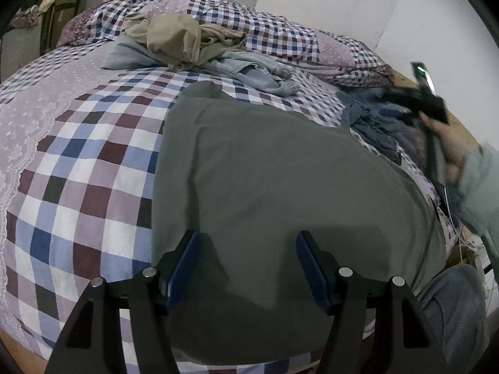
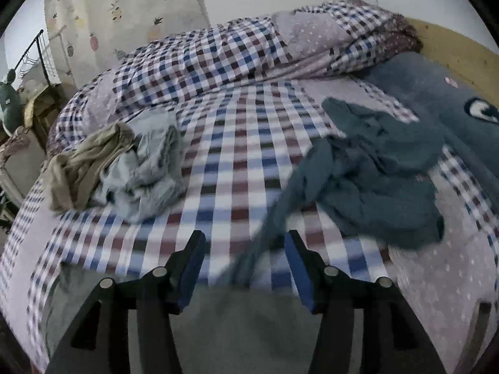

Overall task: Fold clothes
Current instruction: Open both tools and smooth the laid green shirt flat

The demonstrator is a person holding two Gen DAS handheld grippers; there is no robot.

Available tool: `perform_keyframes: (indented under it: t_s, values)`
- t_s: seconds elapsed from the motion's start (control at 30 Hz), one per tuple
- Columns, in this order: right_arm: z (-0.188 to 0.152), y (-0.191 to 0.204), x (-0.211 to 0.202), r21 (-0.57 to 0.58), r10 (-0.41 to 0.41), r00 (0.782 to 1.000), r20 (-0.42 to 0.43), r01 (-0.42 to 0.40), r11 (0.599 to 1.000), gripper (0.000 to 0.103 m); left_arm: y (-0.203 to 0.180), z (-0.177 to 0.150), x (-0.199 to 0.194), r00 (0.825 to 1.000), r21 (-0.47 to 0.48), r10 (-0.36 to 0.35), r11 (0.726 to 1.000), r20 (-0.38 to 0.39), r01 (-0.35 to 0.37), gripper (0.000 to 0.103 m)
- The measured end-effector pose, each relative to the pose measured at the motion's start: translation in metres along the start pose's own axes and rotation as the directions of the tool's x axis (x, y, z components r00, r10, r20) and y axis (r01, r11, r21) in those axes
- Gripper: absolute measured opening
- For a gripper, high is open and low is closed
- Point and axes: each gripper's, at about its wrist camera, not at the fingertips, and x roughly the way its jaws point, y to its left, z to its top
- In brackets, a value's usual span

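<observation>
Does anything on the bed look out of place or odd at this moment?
Nothing is damaged or spilled. The grey-green garment lies flat, while three others are still crumpled: a beige one atop a light blue one near the bunched duvet, and a teal one beside a plush toy.

A: What covers the bed?

B: A checked bedsheet (image 2: pixel 237 168) in white, blue, maroon and lilac, with a lilac dotted border along its edges.

A: And at the far side?

B: A bunched quilt (image 2: pixel 237 53) in a smaller check of the same colours, with lilac dotted patches. Behind it hangs a pale curtain (image 2: pixel 124 9) printed with pineapples, beside a plain white wall (image 1: pixel 336 3).

A: Anything else?

B: A wooden bed frame (image 2: pixel 455 50) edges the right side. At far left stands a black metal rack (image 2: pixel 40 59).
</observation>
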Motion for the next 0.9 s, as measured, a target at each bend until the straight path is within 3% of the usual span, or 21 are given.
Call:
perform_keyframes:
  t_s: [0.2,0.4,0.47,0.67,0.8,0.9]
  values:
    - [-0.067,-0.063,-0.055,0.140,0.021,1.000,-0.016,-0.018,0.990,0.064,0.002,0.000,-0.003,1.000,-0.019,-0.004,1.000,0.006,0.004,0.069]
    - [-0.150,-0.134,-0.111,0.377,0.023,0.999,0.035,-0.035,0.925,0.064,0.002,-0.002,-0.005,1.000,-0.032,-0.002,0.999,0.019,0.003,0.069]
    - [-0.175,-0.141,-0.118,0.408,0.073,0.996,0.047,-0.086,0.909,0.065,0.002,-0.004,-0.005,1.000,-0.036,0.000,0.999,0.022,0.001,0.069]
    - [-0.203,-0.094,-0.142,0.259,0.109,0.993,0.052,-0.119,0.958,0.065,0.005,-0.008,-0.008,1.000,-0.080,0.002,0.997,0.022,0.000,0.069]
    - [-0.225,-0.047,-0.160,0.085,0.073,0.993,0.093,-0.081,0.993,0.068,0.016,-0.013,-0.016,1.000,-0.167,-0.018,0.986,0.014,0.020,0.069]
    - [-0.238,-0.006,-0.167,-0.084,0.082,0.990,0.111,-0.072,0.994,0.068,0.031,-0.020,-0.023,1.000,-0.255,-0.028,0.967,0.004,0.028,0.069]
